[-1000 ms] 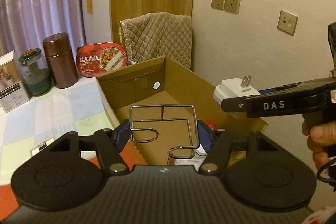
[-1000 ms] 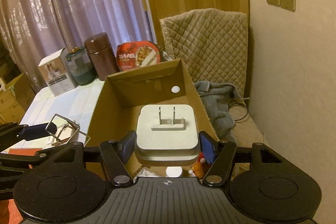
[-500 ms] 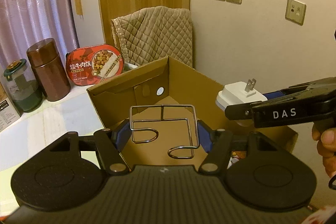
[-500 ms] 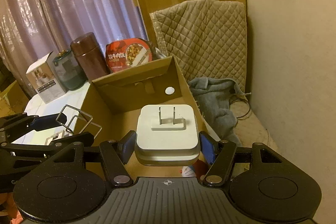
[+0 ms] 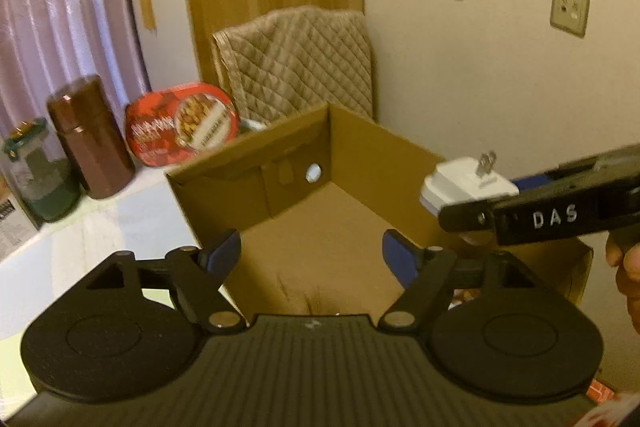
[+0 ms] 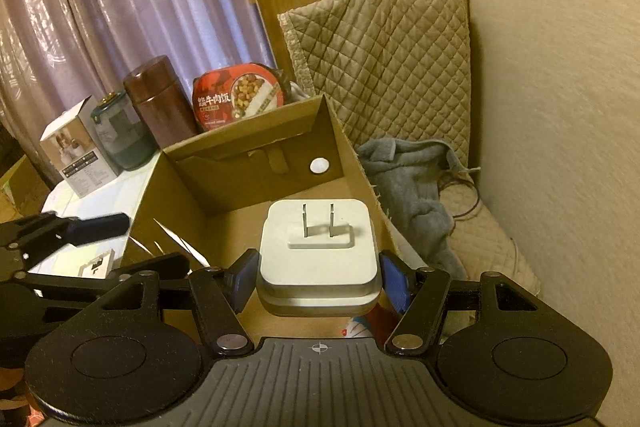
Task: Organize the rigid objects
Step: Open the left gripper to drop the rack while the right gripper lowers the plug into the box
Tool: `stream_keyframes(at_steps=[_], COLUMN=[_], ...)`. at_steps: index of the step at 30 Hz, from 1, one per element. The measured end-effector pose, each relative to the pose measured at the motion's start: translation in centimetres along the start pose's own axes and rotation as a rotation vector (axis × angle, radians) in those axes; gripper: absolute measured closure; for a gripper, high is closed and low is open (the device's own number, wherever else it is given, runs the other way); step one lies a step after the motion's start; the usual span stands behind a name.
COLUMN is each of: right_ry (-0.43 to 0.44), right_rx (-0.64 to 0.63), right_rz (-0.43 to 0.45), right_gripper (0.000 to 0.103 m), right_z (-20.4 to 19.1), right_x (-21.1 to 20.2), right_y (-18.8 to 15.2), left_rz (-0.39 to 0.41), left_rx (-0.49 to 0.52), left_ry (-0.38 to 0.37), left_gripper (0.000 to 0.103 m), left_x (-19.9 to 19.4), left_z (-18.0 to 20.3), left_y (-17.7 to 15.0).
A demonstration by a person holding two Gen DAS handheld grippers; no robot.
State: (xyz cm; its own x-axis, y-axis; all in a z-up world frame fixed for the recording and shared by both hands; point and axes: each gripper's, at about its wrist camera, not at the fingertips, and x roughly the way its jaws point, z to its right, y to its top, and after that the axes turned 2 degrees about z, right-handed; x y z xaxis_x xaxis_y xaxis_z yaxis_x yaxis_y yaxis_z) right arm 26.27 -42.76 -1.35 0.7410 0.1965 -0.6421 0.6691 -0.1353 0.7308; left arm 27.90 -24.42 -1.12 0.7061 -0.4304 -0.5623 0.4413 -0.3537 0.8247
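Prongs on the white square plug-in charger [image 6: 318, 251] point straight up, its flat body lying level, clamped between the right gripper [image 6: 318, 277] jaws over the open brown cardboard box [image 5: 404, 163]. Left gripper [image 5: 312, 253] hangs over the same box, jaws apart, nothing between them. Box sits on a pale checked tablecloth [image 5: 112, 215]; a red instant-meal tub [image 6: 238, 99] and a brown canister [image 6: 160, 99] stand behind, a quilted beige chair cover [image 6: 380, 59] by the wall.

A: Left gripper [image 5: 311, 254] status?
B: Jaws spread apart, nothing between the blue fingertips [image 5: 226, 251]; it sits level, pointing forward.
A: Right gripper [image 6: 318, 277]?
B: Clamped on a white plug [image 6: 318, 247], prongs up. Bare hand [image 5: 626, 273] grips its handle at the left view's right edge.
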Motion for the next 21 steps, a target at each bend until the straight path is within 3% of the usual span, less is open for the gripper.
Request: stream_keyframes(at_steps=[8, 21], right_ry=[0.01, 0.029], right_rx=[-0.009, -0.035], right_rz=[-0.007, -0.038], right_gripper=[0.042, 0.042], right_z=[-0.5, -2.4], right_x=[0.2, 1.8], right_y=[-0.2, -0.3], left_rz=[0.036, 0.04], left_rx=[-0.055, -0.096], left_ry=[0.065, 0.1], left_gripper=[0.029, 0.029], left_x=[-2.7, -4.5], left_z=[-2.4, -4.5], left_y=[0.1, -0.6])
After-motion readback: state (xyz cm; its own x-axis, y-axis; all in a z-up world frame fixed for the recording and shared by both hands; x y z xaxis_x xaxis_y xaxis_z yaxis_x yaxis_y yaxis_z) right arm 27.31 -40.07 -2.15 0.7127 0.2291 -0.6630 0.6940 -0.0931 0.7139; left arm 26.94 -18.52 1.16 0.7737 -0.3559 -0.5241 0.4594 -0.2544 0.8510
